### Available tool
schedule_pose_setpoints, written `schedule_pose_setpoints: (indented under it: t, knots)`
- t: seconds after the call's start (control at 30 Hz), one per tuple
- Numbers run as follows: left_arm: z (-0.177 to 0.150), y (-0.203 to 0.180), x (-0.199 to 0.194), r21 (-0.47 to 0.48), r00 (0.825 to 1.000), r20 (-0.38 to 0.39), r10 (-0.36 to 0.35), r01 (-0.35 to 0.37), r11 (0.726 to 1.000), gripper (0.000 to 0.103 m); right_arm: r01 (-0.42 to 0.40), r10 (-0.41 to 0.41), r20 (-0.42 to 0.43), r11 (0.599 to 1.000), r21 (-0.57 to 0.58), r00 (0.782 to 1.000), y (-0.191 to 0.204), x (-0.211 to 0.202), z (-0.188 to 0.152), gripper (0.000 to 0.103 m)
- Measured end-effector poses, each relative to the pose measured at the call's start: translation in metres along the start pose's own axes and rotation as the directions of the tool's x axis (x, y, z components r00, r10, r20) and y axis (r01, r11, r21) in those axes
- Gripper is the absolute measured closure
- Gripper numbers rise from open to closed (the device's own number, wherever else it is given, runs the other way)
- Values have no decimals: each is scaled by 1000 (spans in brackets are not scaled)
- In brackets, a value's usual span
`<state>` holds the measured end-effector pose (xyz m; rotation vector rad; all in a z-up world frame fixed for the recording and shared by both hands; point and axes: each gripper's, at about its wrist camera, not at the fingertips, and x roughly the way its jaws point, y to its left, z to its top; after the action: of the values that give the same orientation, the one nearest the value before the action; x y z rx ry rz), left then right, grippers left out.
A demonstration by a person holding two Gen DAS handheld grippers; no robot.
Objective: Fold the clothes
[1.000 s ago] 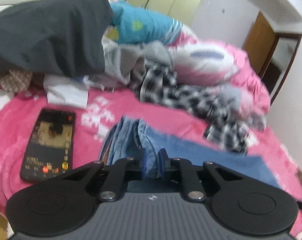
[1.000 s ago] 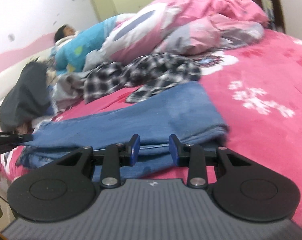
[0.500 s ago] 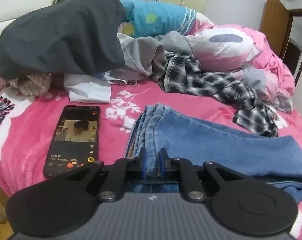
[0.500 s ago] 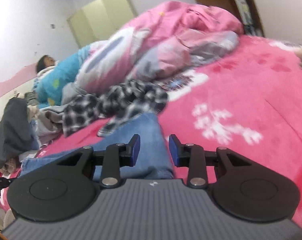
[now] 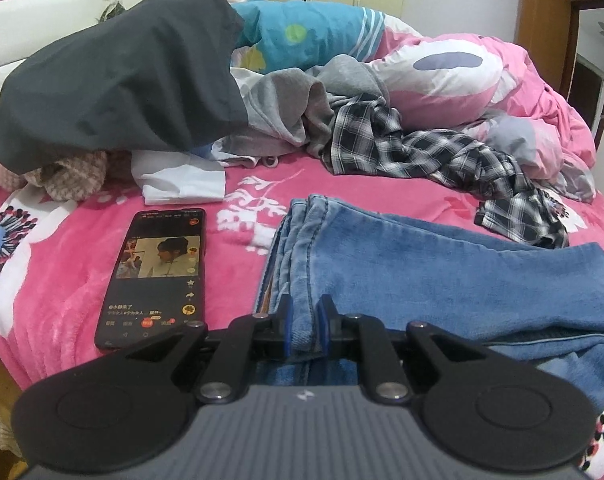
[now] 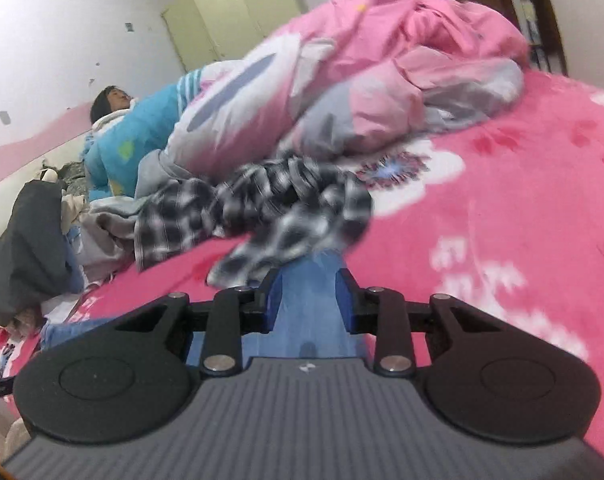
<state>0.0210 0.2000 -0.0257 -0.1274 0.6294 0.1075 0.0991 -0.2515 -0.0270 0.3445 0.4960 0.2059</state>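
Folded blue jeans (image 5: 422, 272) lie across the pink bed blanket (image 5: 61, 264). My left gripper (image 5: 304, 320) is shut on a thick fold of denim at their left end. In the right wrist view a strip of the jeans (image 6: 308, 312) runs between the fingers of my right gripper (image 6: 308, 296). That gripper stands open, its blue pads wide apart on either side of the cloth. Just beyond it lies a crumpled black-and-white plaid shirt (image 6: 261, 208), which also shows behind the jeans (image 5: 422, 152) in the left wrist view.
A lit phone (image 5: 157, 272) lies left of the jeans. Behind are a dark garment (image 5: 121, 80), grey clothes (image 5: 285, 112), a white cloth (image 5: 181, 182) and a pink duvet (image 5: 462, 76). A person (image 5: 302, 36) lies under a blue quilt at the back.
The right gripper has moved along the jeans toward the plaid shirt and stayed open. The left gripper has kept its hold on the denim and settled low over the bed.
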Motion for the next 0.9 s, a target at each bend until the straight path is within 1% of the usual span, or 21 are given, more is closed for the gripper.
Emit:
schedule_pose_setpoints:
  t: [0.03,0.07,0.1,0.13,0.17,0.27,0.33,0.37,0.4,0.43,0.47,0.5,0.6,0.67,0.7,0.73,0.8,0.9]
  knots:
    - [-1,0,0,0,1000,2,-1,1,1000,89,-8,8,7,1000,-2,1000,1,2,7,77]
    - [-1,1,0,-2,1000,5,-5,5,1000,89,12,-14,-60,1000,-29,998,-4,24,0,77]
    - [-2,1,0,-3,1000,7,-8,8,1000,89,30,-37,-128,998,-57,991,-8,45,-6,77]
    - [-2,2,0,-2,1000,9,-9,9,1000,89,46,-63,-194,995,-87,979,-13,67,-13,77]
    - [-2,2,0,-2,1000,11,-11,12,1000,89,37,-53,-188,996,-86,981,-13,67,-8,77]
    - [-5,4,0,0,999,22,-24,24,1000,89,28,-41,-183,997,-78,982,-2,57,23,76]
    - [-7,5,0,-3,999,27,-29,29,1000,89,20,-33,-165,997,-79,986,1,58,37,76]
    - [-7,6,-1,-4,999,28,-31,31,1000,89,23,-36,-170,997,-78,985,1,67,41,76]
    - [-7,6,-1,-3,999,31,-33,33,999,89,14,-27,-209,998,-64,977,-2,84,41,77]
    - [-8,6,-1,-4,999,34,-36,36,999,89,22,-38,-258,998,-62,965,-6,101,35,79]
    - [-9,7,-1,-4,999,38,-39,40,999,89,36,-62,-307,995,-88,950,-11,120,24,80]
    - [-9,7,-1,-3,998,41,-44,44,999,88,23,-50,-285,995,-100,957,-13,125,20,80]
    - [-9,15,-9,-19,996,54,-77,78,997,85,39,-58,-253,996,-81,966,-7,111,31,79]
    - [-7,21,-21,-44,992,74,-98,101,994,83,23,-43,-191,994,-105,981,0,85,37,78]
    - [-5,23,-31,-46,989,103,-101,107,993,81,15,-34,-157,993,-118,987,4,69,39,78]
    - [-3,23,-39,-45,986,129,-109,116,992,81,-1,-16,-129,992,-126,991,9,50,39,78]
    - [2,16,-44,-20,975,162,-150,155,988,79,-37,23,-108,991,-129,994,15,20,34,78]
    - [9,6,-52,20,955,208,-211,212,977,68,-103,89,-111,986,-131,990,27,-13,16,78]
